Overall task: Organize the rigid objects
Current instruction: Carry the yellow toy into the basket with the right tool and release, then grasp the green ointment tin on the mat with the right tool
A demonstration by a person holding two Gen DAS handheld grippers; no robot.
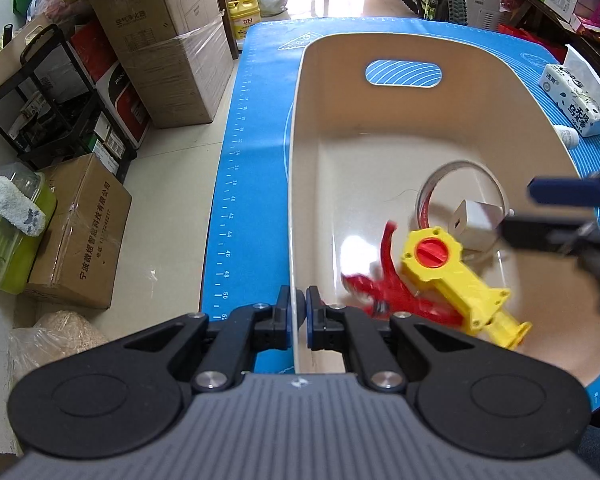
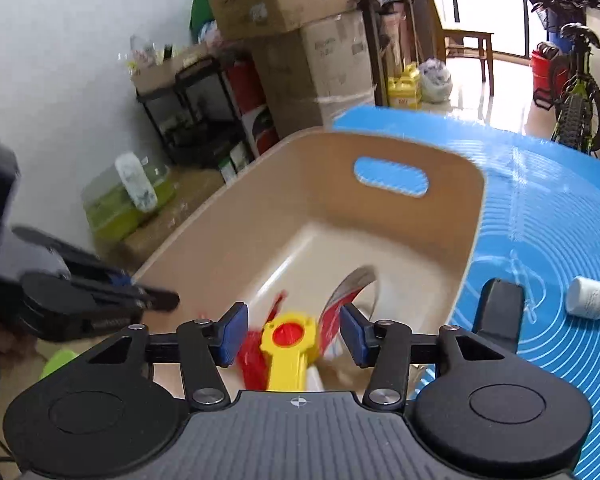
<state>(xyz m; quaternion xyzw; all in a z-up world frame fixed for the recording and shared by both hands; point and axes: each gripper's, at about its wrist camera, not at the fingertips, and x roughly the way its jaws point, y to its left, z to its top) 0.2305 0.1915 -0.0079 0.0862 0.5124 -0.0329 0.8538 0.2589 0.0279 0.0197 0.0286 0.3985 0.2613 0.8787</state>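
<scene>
A beige bin [image 1: 300, 128] with a handle slot stands on the blue mat [image 1: 252, 80]. My left gripper [image 1: 298, 304] is shut on the bin's left wall. Inside lie a yellow toy tool [image 1: 456, 276] with a red knob, a red toy [image 1: 384, 280], a white charger [image 1: 476, 224] and a tape roll [image 1: 460, 168]. My right gripper [image 2: 294, 334] is open above the bin [image 2: 472, 216], with the yellow toy [image 2: 288, 348] below between its fingers, not gripped. It also shows at the right of the left wrist view [image 1: 556, 212].
A white bottle [image 2: 592, 296] lies on the mat right of the bin, and a tissue pack [image 1: 576, 96] sits further back. Cardboard boxes [image 1: 168, 52], a black rack [image 1: 56, 92] and a green container [image 1: 12, 236] crowd the floor to the left. A bicycle [image 2: 576, 92] stands behind.
</scene>
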